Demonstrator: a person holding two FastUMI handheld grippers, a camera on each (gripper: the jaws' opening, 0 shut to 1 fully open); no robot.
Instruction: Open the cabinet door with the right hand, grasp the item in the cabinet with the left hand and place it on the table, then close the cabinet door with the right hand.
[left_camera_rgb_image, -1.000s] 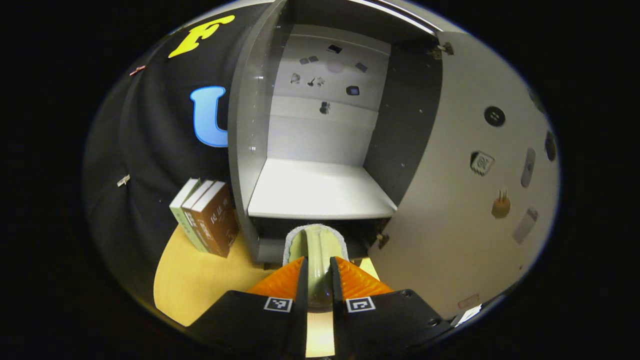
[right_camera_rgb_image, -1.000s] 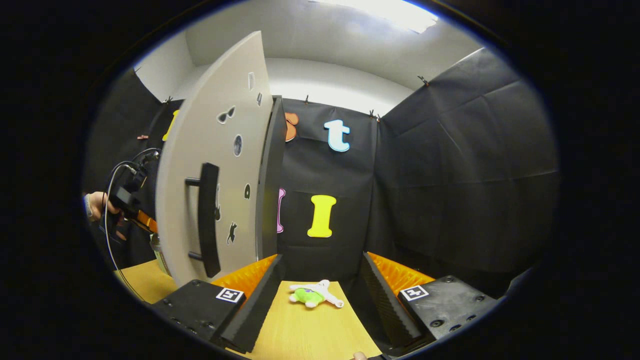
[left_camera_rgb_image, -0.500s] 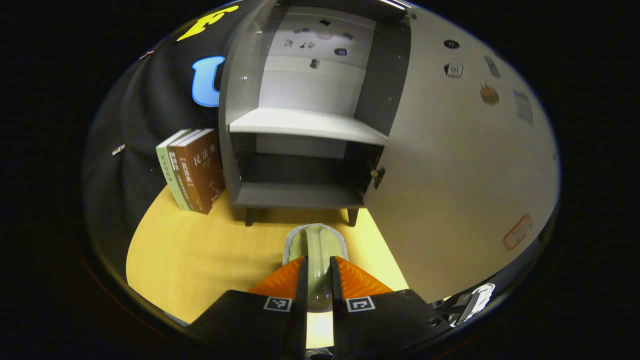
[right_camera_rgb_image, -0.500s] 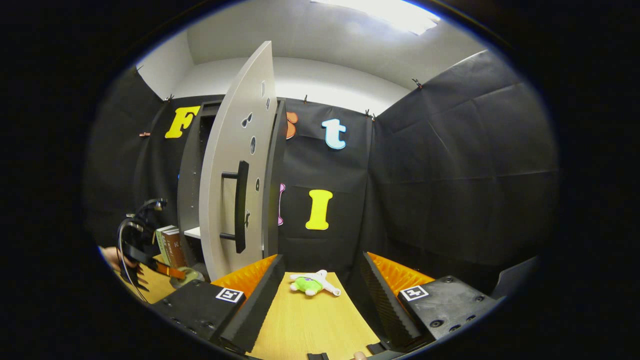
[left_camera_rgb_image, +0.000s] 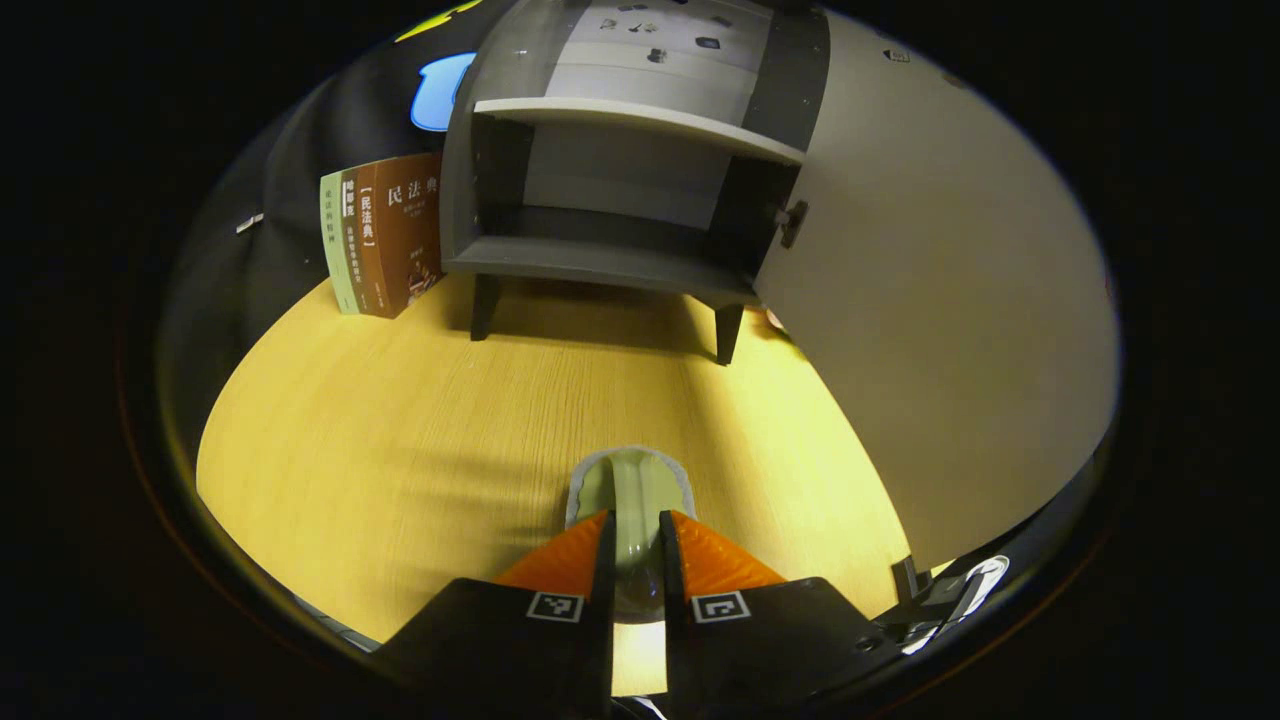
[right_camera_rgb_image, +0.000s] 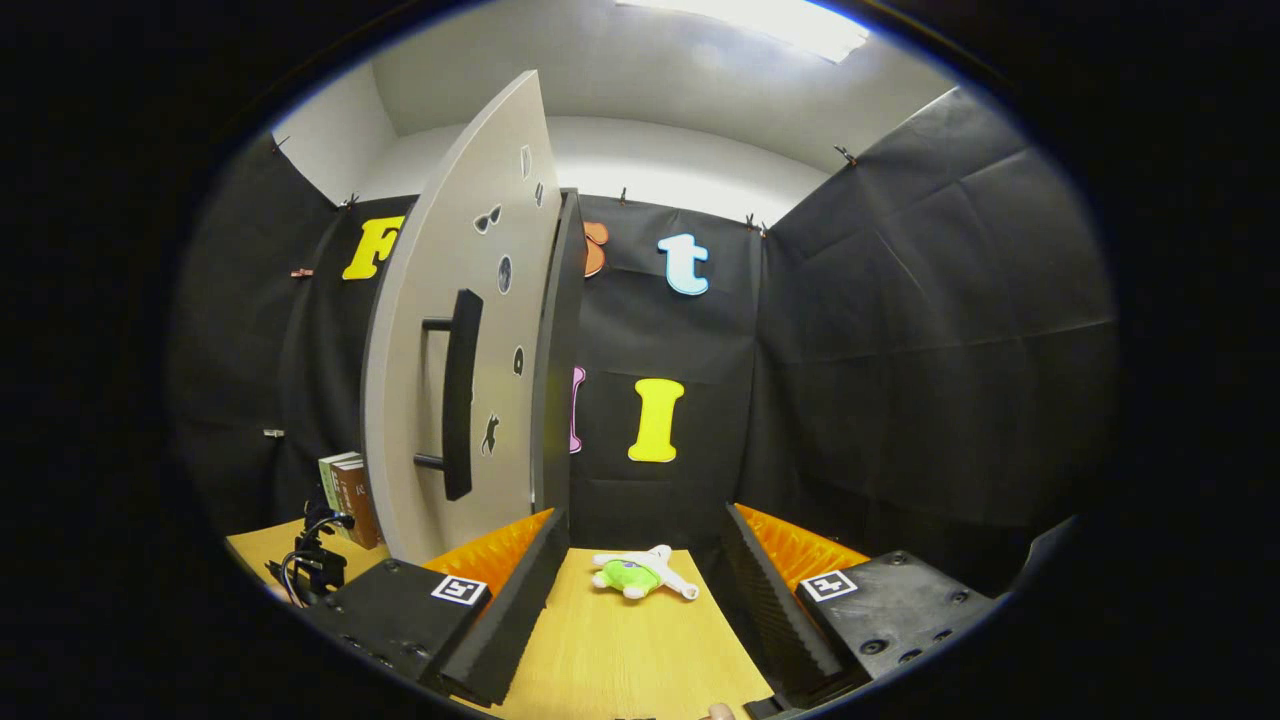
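The left gripper (left_camera_rgb_image: 634, 560) has come down out of the grey cabinet (left_camera_rgb_image: 610, 180) and now sits low over the pale wooden table (left_camera_rgb_image: 400, 430), where half a second ago the cabinet's lower shelf was just ahead of it. Its fingers are clamped narrow on a pale green, rounded item with a grey fuzzy rim (left_camera_rgb_image: 632, 490), which pokes forward from between them; I cannot tell whether it touches the wood yet. By my read the fetch is done and the set-down is the step in hand. The cabinet now stands well ahead of this gripper, both shelves bare, with the green and brown books (left_camera_rgb_image: 385, 240) leaning at its left.

In the right gripper view, the right gripper (right_camera_rgb_image: 640, 590) hangs spread wide, holding nothing. The light grey cabinet door (right_camera_rgb_image: 440, 330) stands swung open ahead and to its left, its black bar handle (right_camera_rgb_image: 458, 395) facing it and well apart from the fingers. A small green and white plush toy (right_camera_rgb_image: 640, 573) lies on the table just ahead between the open fingers. Closing that door is not yet done.
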